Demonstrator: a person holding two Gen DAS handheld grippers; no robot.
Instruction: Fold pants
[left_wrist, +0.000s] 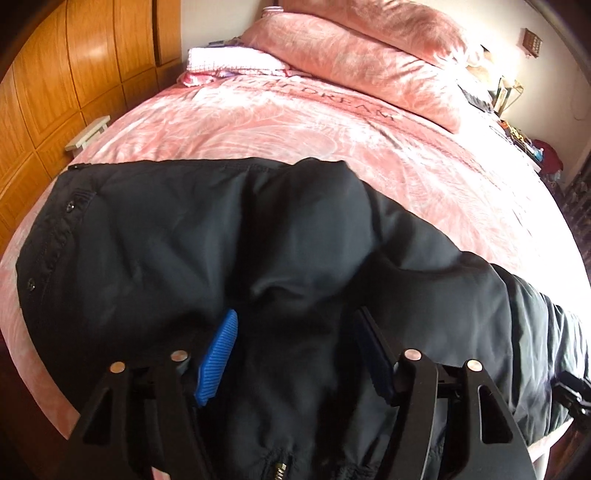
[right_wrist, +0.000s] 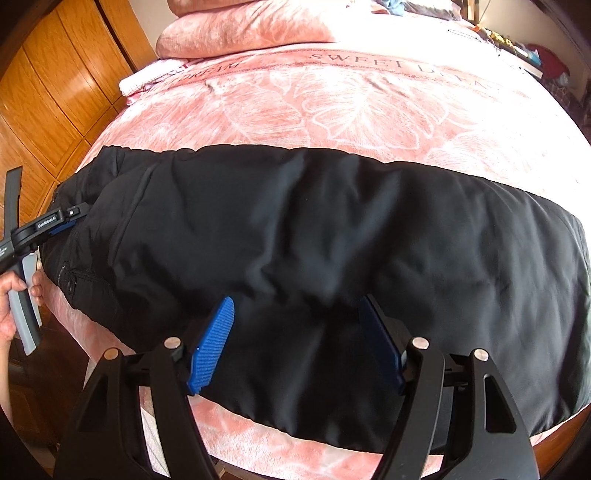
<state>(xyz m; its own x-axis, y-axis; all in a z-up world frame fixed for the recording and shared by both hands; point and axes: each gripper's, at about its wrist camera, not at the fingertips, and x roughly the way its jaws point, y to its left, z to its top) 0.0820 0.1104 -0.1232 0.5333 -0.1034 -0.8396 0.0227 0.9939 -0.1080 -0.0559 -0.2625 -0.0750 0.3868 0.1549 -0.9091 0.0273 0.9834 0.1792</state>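
Left wrist view shows the left tool (left_wrist: 295, 350) nearest, its blue pads apart above the black pants (left_wrist: 184, 236), nothing clamped between them. Right wrist view shows the right tool (right_wrist: 297, 339) likewise spread wide over the pants, which lie across the near part of the pink bed (right_wrist: 332, 110). Farther off lie pink pillows (left_wrist: 369, 48), with a wooden wardrobe (left_wrist: 55, 92) at far left.

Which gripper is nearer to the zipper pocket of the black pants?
Left. The left gripper is at the waist end of the black pants, just above the zipper pocket. The right gripper hovers open over the leg part, farther along.
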